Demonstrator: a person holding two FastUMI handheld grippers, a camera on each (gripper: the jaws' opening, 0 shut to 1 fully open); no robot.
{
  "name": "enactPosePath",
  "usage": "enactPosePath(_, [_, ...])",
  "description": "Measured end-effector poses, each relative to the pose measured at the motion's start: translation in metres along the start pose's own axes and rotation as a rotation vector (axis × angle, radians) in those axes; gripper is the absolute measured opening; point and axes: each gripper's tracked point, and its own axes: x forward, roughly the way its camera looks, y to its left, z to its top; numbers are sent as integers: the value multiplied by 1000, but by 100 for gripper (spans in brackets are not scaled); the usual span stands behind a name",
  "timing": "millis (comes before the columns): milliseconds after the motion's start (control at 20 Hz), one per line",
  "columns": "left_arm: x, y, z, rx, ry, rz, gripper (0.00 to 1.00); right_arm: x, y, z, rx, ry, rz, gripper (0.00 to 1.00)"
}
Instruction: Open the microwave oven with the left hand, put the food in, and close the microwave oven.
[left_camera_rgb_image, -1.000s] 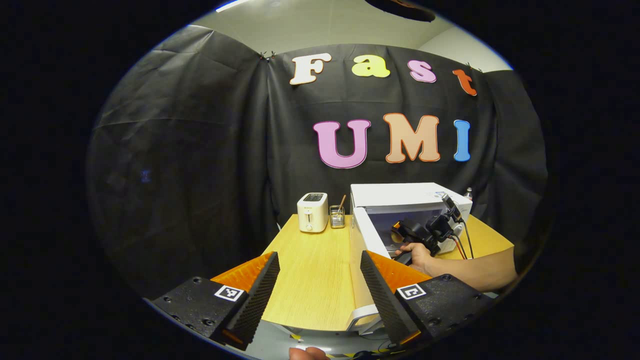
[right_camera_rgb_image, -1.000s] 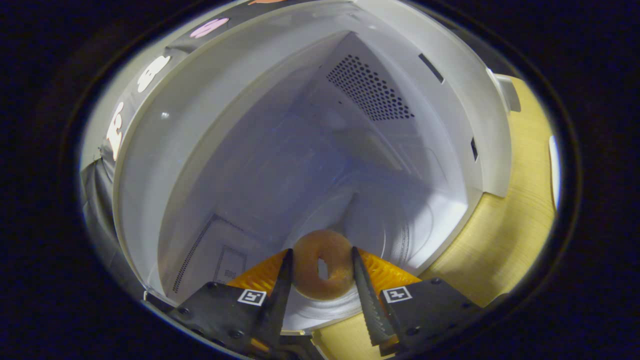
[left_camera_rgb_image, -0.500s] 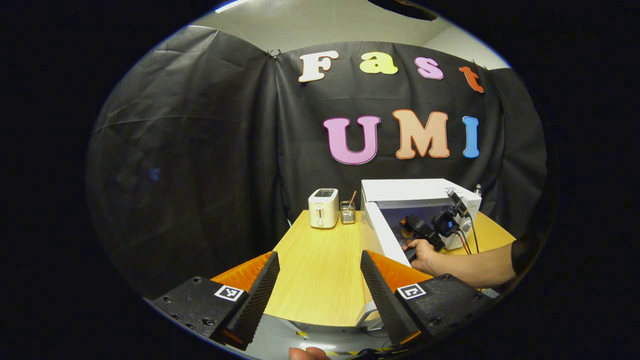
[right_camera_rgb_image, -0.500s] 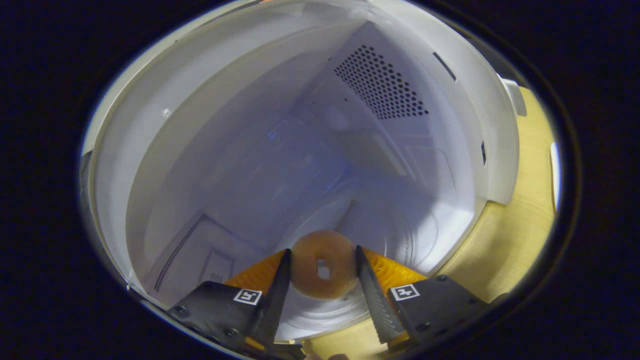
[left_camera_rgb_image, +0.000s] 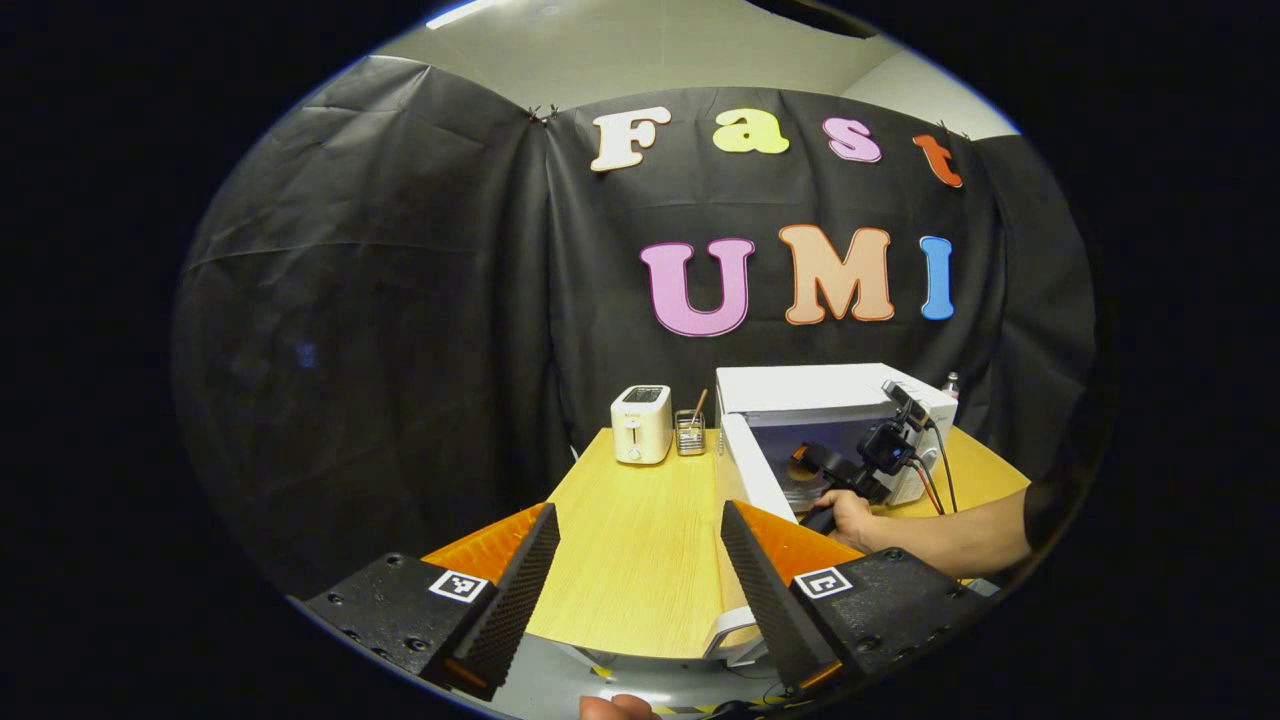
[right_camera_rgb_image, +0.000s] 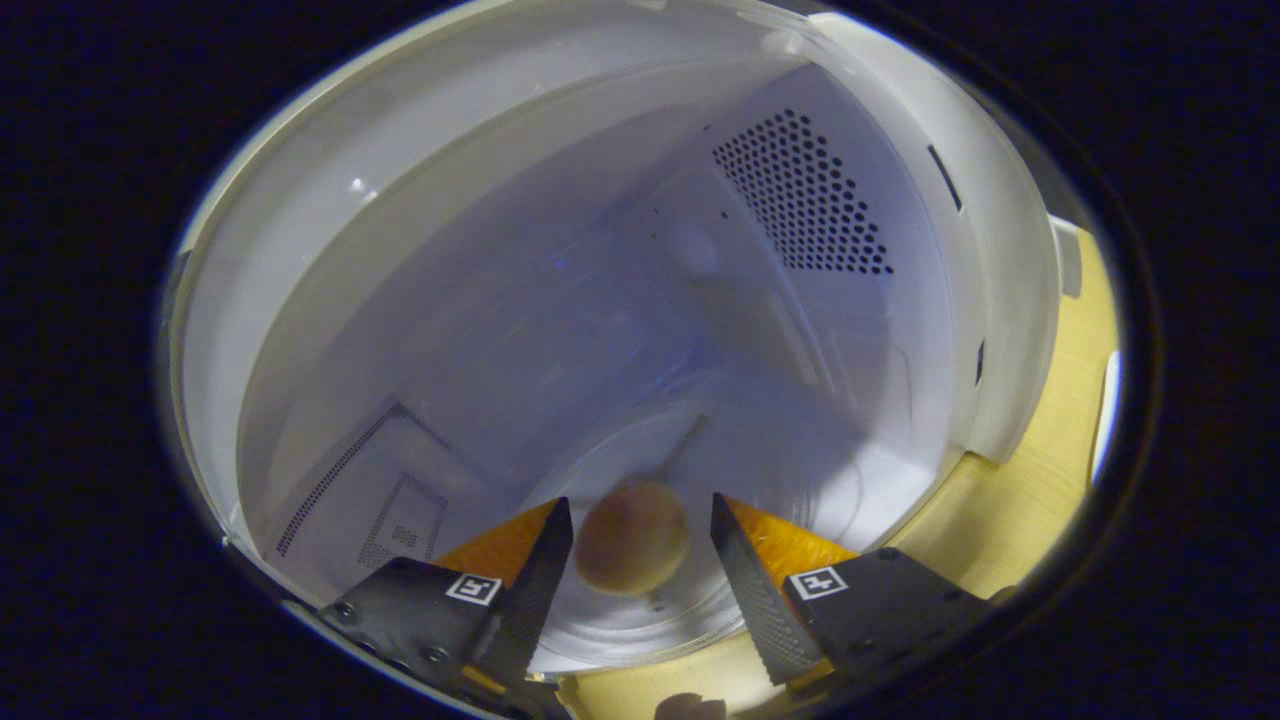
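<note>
The white microwave (left_camera_rgb_image: 810, 388) stands on the right of the wooden table (left_camera_rgb_image: 620, 540), its door (left_camera_rgb_image: 752, 470) swung open to the left. In the right gripper view I look into its cavity (right_camera_rgb_image: 500, 300). A brown doughnut (right_camera_rgb_image: 632, 537), blurred, lies over the glass turntable (right_camera_rgb_image: 780, 480) between the fingers of my right gripper (right_camera_rgb_image: 639, 520), which is open with small gaps on both sides of it. The left gripper view has that right gripper (left_camera_rgb_image: 815, 462) reaching into the oven, held by a hand (left_camera_rgb_image: 850, 515). My left gripper (left_camera_rgb_image: 640, 570) is open and holds nothing, back over the table's near edge.
A white toaster (left_camera_rgb_image: 641, 424) and a small glass holder (left_camera_rgb_image: 687, 432) with a stick stand at the table's far left, beside the microwave. A perforated vent (right_camera_rgb_image: 800, 200) marks the cavity's right wall. Wooden tabletop (right_camera_rgb_image: 1050, 440) shows to the right of the oven opening.
My right gripper went deeper into the cavity and its fingers spread, letting go of the doughnut, which now looks blurred. The left gripper has only wobbled slightly.
</note>
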Motion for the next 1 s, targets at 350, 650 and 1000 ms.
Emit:
enactPosePath(350, [-6,1,4,8,-14,8,95,-22,3,12,-124,-5,77,84])
enactPosePath(650, [-8,13,3,-4,-29,39,96,-86,0,10,-309,42,178,85])
enactPosePath(1000, [2,30,-10,-10,-32,59,96,-211,20,38,-484,14,341,89])
